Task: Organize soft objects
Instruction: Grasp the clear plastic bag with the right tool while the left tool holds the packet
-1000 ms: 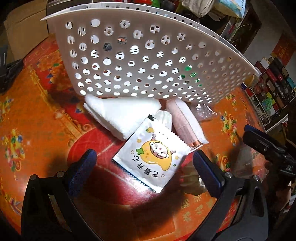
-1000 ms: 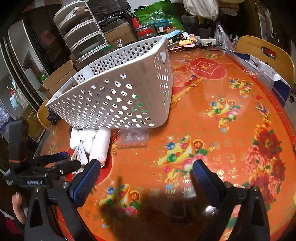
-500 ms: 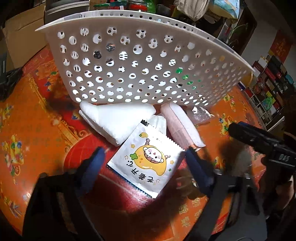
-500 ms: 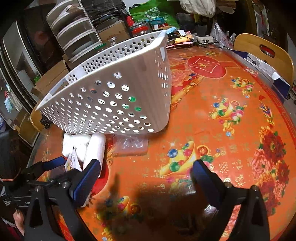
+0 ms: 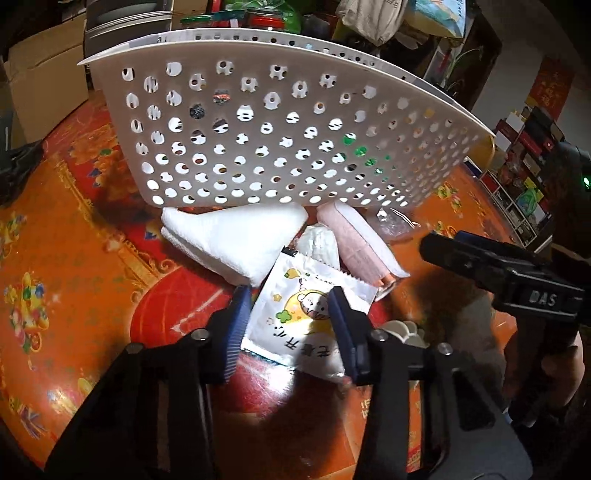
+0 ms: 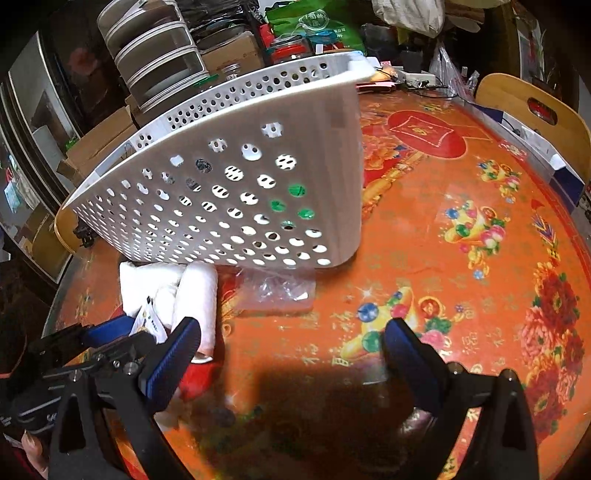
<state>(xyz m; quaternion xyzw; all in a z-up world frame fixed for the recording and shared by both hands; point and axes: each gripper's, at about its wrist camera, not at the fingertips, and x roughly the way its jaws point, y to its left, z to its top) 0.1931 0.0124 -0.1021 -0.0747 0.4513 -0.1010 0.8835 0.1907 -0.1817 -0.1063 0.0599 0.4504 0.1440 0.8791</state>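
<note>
Covering the round table in glossy orange-red cloth printed with flowers and fruit. Standing at its far right edge as a wooden chair. Crowding beyond the far edge: stacked clear drawers, cardboard boxes, a green bag.

**Colours on the table**

The basket is white, dotted with round holes. Below it lie a white folded towel and a pale pink roll. Between the left gripper's blue pads sits a white packet printed with a yellow cartoon. The tablecloth is orange-red with flower and fruit motifs.
</note>
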